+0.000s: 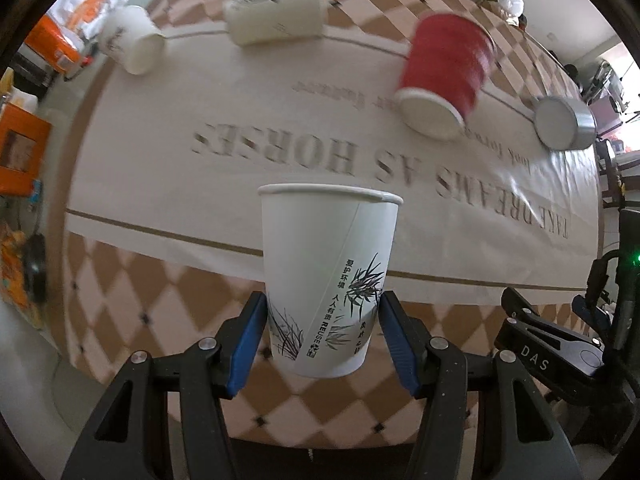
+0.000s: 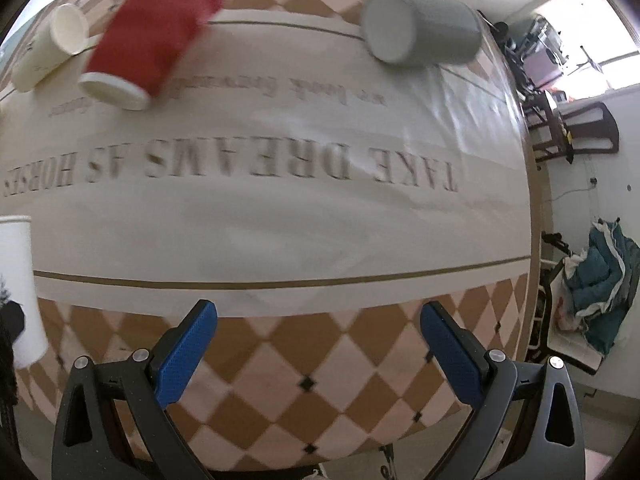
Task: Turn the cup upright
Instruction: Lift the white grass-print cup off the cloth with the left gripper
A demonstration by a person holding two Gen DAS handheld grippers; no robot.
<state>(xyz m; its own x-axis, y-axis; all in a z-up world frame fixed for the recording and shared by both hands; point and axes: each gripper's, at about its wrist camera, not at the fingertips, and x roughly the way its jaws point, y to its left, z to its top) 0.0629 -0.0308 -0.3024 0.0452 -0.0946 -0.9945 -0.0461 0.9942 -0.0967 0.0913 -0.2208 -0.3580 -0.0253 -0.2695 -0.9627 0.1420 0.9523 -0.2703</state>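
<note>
My left gripper (image 1: 322,320) is shut on a white paper cup with a bamboo print (image 1: 328,276). The cup stands upright, rim up, held by its lower half above the table's near edge; it also shows at the left edge of the right wrist view (image 2: 16,280). My right gripper (image 2: 318,332) is open and empty over the checkered near edge of the tablecloth. A red ribbed cup (image 1: 444,72) (image 2: 152,32) lies on its side. A grey cup (image 1: 564,122) (image 2: 420,28) lies on its side to the right.
Two more white cups lie on their sides at the far left, one in both views (image 1: 130,40) (image 2: 48,44), one in the left wrist view only (image 1: 276,10). The tablecloth (image 2: 280,220) carries printed lettering. Orange boxes (image 1: 20,144) sit off the left edge, a chair (image 2: 572,128) off the right.
</note>
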